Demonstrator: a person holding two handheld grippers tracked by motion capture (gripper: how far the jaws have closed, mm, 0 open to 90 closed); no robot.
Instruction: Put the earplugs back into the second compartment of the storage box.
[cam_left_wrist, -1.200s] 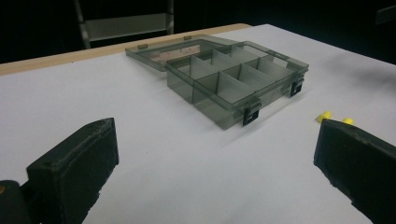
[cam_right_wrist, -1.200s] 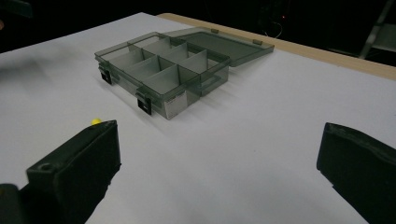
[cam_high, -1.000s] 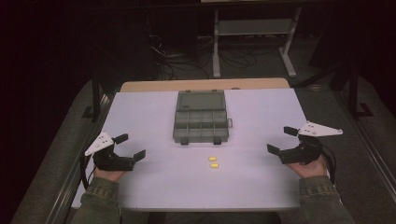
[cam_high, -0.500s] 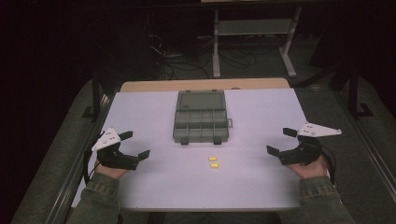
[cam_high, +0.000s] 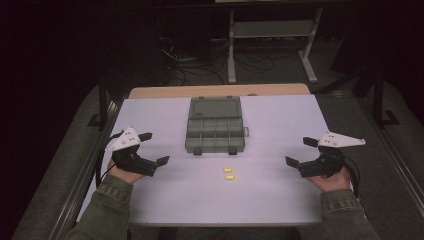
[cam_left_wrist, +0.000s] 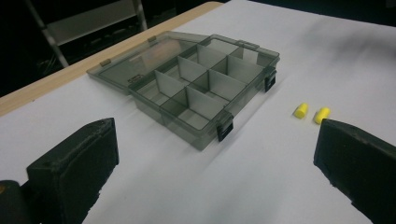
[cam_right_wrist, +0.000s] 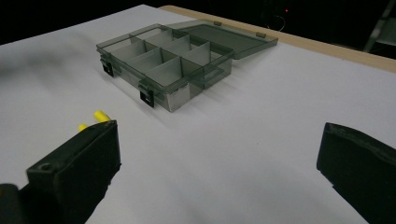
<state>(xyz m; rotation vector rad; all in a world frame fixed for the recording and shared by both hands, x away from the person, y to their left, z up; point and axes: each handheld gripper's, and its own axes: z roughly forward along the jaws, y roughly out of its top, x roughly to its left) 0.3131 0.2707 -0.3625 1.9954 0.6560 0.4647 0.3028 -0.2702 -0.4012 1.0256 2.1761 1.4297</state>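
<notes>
A smoky grey compartment box (cam_high: 214, 134) lies open at the middle of the white table (cam_high: 280, 200), its lid (cam_high: 215, 107) folded flat behind it. Its compartments look empty. Two small yellow pieces (cam_high: 228, 170) (cam_high: 229, 177) lie just in front of the box. My left gripper (cam_high: 154, 148) is open at the left, level with the box's front edge and holding nothing. My right gripper (cam_high: 300, 151) is open at the right, also holding nothing. In the left gripper view the box (cam_left_wrist: 201, 93) and the yellow pieces (cam_left_wrist: 300, 110) lie ahead; in the right gripper view the box (cam_right_wrist: 163, 60) and a yellow piece (cam_right_wrist: 100, 115) show.
A wooden strip (cam_high: 220, 91) edges the table's far side. Beyond it, on the dark floor, stand a metal rack (cam_high: 272, 30) and cables (cam_high: 192, 70). Dark frame rails run along both sides of the table.
My left gripper has shifted a little to the right and forward, toward the box. The right gripper has hardly moved. Box and yellow pieces lie as before.
</notes>
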